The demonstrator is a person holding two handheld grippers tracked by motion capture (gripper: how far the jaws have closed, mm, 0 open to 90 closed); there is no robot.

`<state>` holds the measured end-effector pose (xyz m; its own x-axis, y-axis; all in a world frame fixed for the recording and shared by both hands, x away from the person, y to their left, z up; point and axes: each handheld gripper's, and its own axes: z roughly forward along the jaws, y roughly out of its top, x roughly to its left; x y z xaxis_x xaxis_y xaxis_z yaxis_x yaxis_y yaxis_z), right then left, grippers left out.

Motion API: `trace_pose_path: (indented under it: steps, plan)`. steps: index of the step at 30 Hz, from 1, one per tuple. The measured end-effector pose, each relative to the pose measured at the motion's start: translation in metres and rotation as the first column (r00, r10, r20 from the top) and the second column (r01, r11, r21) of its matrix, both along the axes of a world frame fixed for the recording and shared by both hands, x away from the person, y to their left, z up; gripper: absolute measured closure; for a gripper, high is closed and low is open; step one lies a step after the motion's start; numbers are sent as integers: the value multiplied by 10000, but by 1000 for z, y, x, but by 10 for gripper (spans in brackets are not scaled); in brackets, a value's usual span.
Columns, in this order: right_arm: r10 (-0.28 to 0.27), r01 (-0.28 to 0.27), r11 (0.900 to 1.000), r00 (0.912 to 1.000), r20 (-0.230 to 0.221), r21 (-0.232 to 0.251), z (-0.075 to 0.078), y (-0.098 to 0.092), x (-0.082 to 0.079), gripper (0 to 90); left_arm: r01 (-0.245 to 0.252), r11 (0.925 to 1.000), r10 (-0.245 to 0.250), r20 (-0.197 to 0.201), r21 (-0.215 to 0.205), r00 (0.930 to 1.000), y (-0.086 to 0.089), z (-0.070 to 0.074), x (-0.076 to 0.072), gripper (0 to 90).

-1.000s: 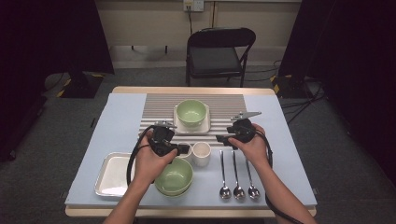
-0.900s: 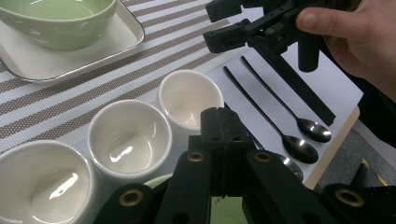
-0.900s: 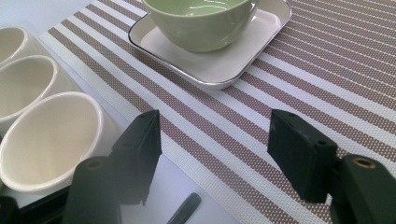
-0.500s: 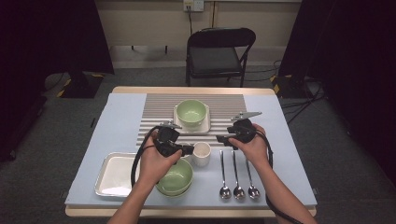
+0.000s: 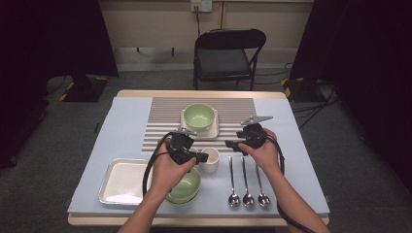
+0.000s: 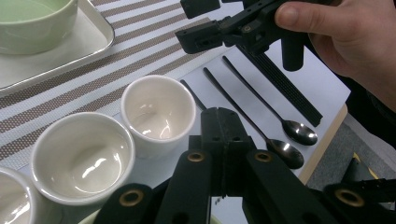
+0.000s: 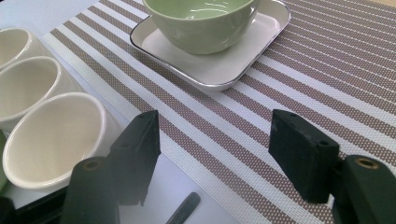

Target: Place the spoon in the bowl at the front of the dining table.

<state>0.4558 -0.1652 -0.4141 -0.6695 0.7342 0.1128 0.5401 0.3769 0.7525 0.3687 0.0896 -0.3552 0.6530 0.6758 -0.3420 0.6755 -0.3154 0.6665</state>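
Note:
My left gripper [image 5: 203, 156] [image 6: 219, 122] is shut with nothing in it, its tip just over the rim of a white cup [image 5: 210, 164] [image 6: 159, 111]. That cup is the end one of a row of three white cups [image 6: 81, 156] [image 7: 56, 135]. My right gripper [image 5: 230, 144] [image 7: 217, 158] stands open and empty above the striped placemat [image 5: 233, 109] [image 7: 327, 70], facing the cups from the other side. Three spoons [image 5: 247, 182] [image 6: 261, 109] lie side by side below it. A green bowl [image 5: 199, 116] [image 7: 205, 18] sits on a white square plate [image 5: 212, 130] [image 7: 229, 65].
Stacked green bowls [image 5: 187, 187] sit at the front under my left forearm, with a metal tray [image 5: 119, 182] to their left. A blue mat [image 5: 121, 126] covers the table. A folding chair [image 5: 228, 53] stands behind the far edge.
My left gripper has shifted a little to the right, closer to the white cup. The right gripper has stayed where it was.

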Motion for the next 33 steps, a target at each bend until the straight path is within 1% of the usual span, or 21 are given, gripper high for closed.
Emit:
trace_pose_path:
  steps: [3,5,7,12,13,15,22,25,29,33]
  plan:
    - [2,-2,10000,10000,-1,-8,0,0,0,335,30,10000,-30,11,1,10000,-3,-1,-1,900]
    - [-6,6,10000,10000,-27,-5,0,0,0,335,45,10000,-44,12,-88,10000,-6,-2,-1,900]
    - [-17,17,10000,10000,-17,-31,-1,0,0,335,59,10000,-58,33,-45,10000,-8,-2,-1,900]
    - [49,-49,10000,10000,2,-22,-1,1,-1,334,118,9999,-118,-10,-94,9999,-13,-4,-2,900]
    - [55,-55,10000,10000,5,-46,-1,1,-1,334,150,9999,-150,-8,-47,9999,-14,-4,-2,900]
    - [67,-67,10000,10000,11,-36,-1,1,-1,334,174,9997,-174,-53,-148,9998,-16,-4,-3,900]
    - [106,-106,9999,9999,-6,-42,-1,1,-2,332,304,9994,-306,-112,-149,9995,-24,-8,-5,900]
    - [107,-107,9999,9999,-3,-19,-1,1,-2,331,259,9995,-261,-107,-193,9996,-26,-9,-6,900]
    - [116,-116,9999,9999,9,-19,-2,1,-2,330,338,9993,-339,-106,-142,9994,-29,-10,-6,900]
    - [106,-106,9999,9999,10,-10,-2,0,-2,330,298,9995,-299,-132,-121,9995,-32,-12,-7,900]
